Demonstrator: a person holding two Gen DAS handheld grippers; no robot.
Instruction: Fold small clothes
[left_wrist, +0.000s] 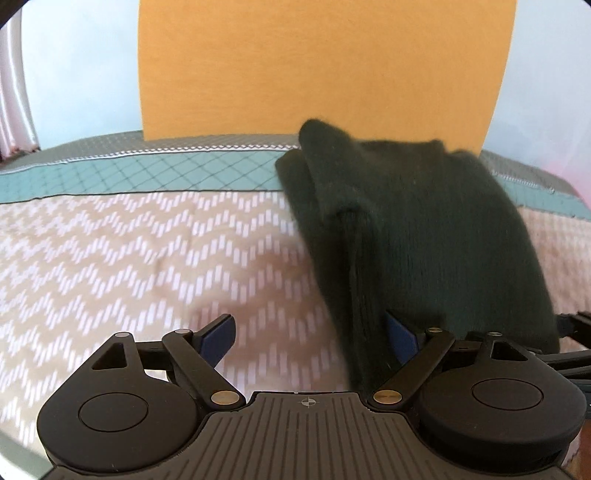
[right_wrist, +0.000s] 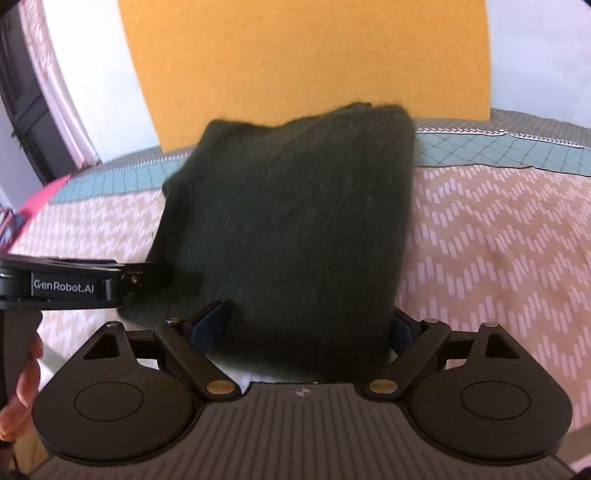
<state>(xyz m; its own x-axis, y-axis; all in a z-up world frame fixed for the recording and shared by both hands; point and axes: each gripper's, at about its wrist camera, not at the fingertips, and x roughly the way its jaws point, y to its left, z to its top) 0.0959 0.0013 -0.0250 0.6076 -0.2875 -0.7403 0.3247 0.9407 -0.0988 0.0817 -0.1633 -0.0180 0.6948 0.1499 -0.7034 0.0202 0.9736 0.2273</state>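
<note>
A dark green knit garment (left_wrist: 413, 236) lies folded in a thick block on the zigzag bedspread (left_wrist: 122, 251), blurred by motion. My left gripper (left_wrist: 311, 332) is open wide. The garment's left edge reaches in beside its right finger, and the left finger stands over bare bedspread. In the right wrist view the garment (right_wrist: 291, 229) fills the gap of my right gripper (right_wrist: 306, 326), whose jaws stand wide and open around its near edge. The left gripper (right_wrist: 144, 277) comes in side-on from the left and reaches the garment's left edge; a hand (right_wrist: 26, 373) holds it.
The bedspread has a teal quilted band (left_wrist: 155, 173) and a grey border along its far edge. Behind it rise an orange panel (left_wrist: 317, 66) and a pale wall. A pink curtain (left_wrist: 14, 92) hangs far left. Something pink (right_wrist: 33, 210) lies at the bed's left edge.
</note>
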